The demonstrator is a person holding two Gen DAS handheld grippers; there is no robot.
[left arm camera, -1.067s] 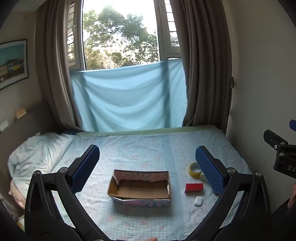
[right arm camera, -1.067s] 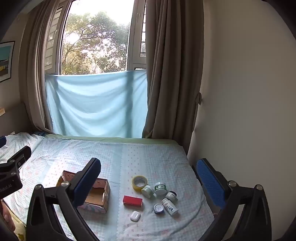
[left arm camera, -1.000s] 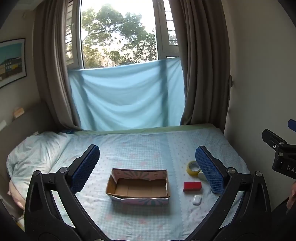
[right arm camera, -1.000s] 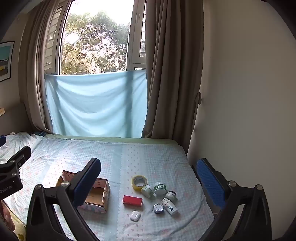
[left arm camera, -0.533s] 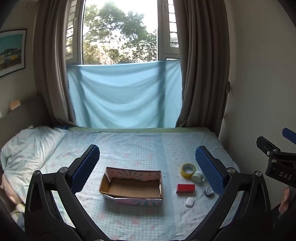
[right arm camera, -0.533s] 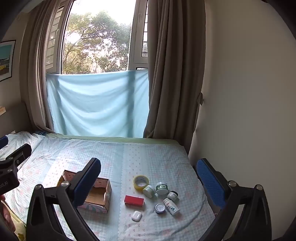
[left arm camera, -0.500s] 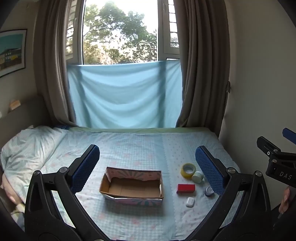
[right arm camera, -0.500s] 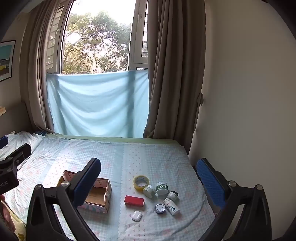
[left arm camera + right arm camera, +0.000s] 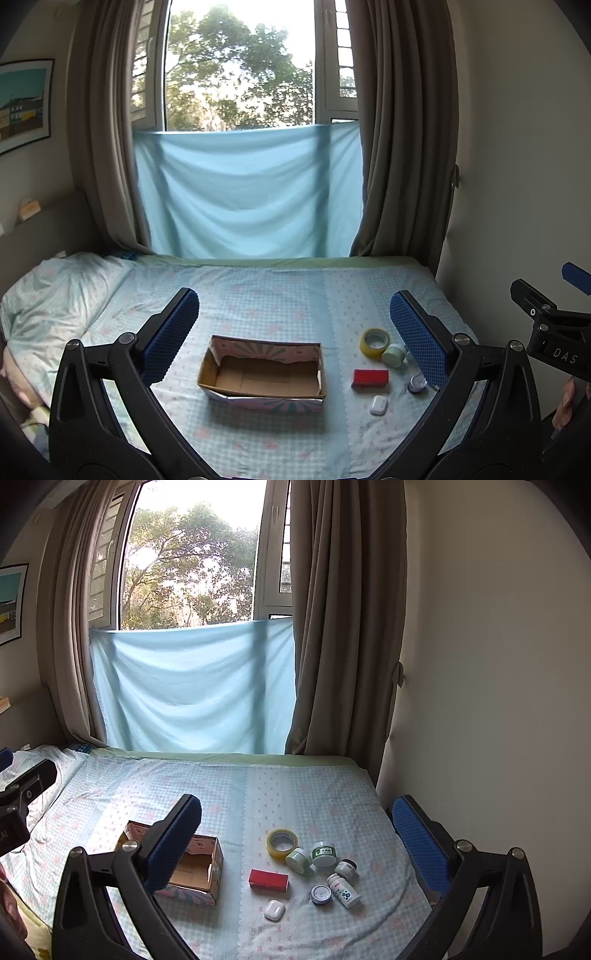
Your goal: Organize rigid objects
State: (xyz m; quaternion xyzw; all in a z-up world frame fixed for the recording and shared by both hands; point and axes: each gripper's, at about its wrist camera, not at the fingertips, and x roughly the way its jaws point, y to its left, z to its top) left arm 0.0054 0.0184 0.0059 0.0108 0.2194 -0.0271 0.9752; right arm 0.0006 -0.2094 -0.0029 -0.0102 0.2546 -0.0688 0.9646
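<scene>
Progress: while the cardboard box (image 9: 263, 373) sits with nothing in it, no item has gone in; by my reading the sorting has not begun.
Left gripper (image 9: 293, 334): jaws wide apart, nothing between them, held above the bed (image 9: 258, 295) with the box straight ahead and below.
Right gripper (image 9: 295, 834): jaws wide apart, empty, held high; the loose items lie ahead and below, between its fingers.
Left to do: tape roll (image 9: 282, 843), red box (image 9: 268, 880), white earbud case (image 9: 274, 910), green-label jar (image 9: 324, 853), pale lidded jar (image 9: 298, 859), small dark-lidded jar (image 9: 345, 868), round blue tin (image 9: 320, 894), white bottle (image 9: 344, 889) lying on its side.
Layout: all eight cluster to the right of the box; jars nearly touching one another, the red box and case nearer the box.
Surroundings: pillow (image 9: 48, 295) far left of the left gripper; blue cloth (image 9: 192, 686) and curtains (image 9: 343, 627) beyond the bed.
Obstacles: none on the path from cluster to box; tight jar spacing may crowd a finger, though the fisheye makes gaps hard to judge.
</scene>
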